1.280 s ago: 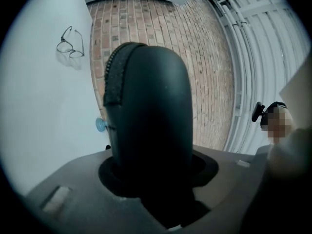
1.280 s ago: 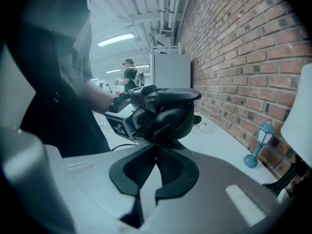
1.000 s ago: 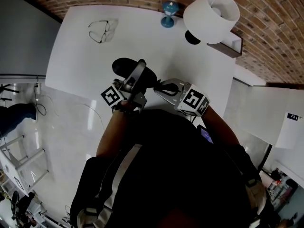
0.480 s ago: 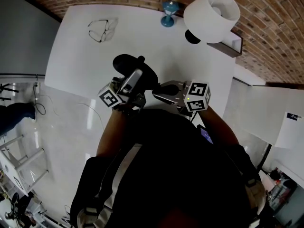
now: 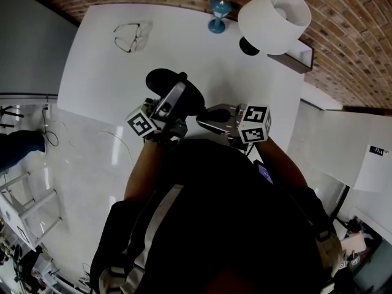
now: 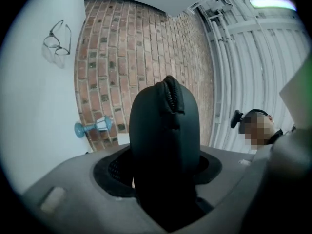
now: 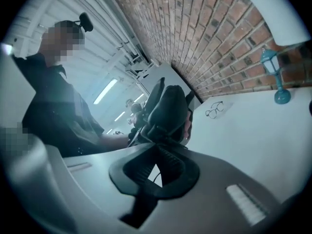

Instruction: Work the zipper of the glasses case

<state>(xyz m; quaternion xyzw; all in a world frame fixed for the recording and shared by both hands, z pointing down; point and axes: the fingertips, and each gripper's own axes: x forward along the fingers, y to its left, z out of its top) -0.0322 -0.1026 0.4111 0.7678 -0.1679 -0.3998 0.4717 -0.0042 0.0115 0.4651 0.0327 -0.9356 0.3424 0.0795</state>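
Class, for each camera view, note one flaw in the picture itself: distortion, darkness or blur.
Head view: fisheye bends the brick wall into an arc. Left gripper view: the glasses case is dark, underlit; black corners vignette the frame. Right gripper view: barrel distortion; ceiling lights glare.

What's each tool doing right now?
Left tool: jaws just closed on the glasses case, holding it.
Right tool: shut at the case's zipper; grip on the pull unclear.
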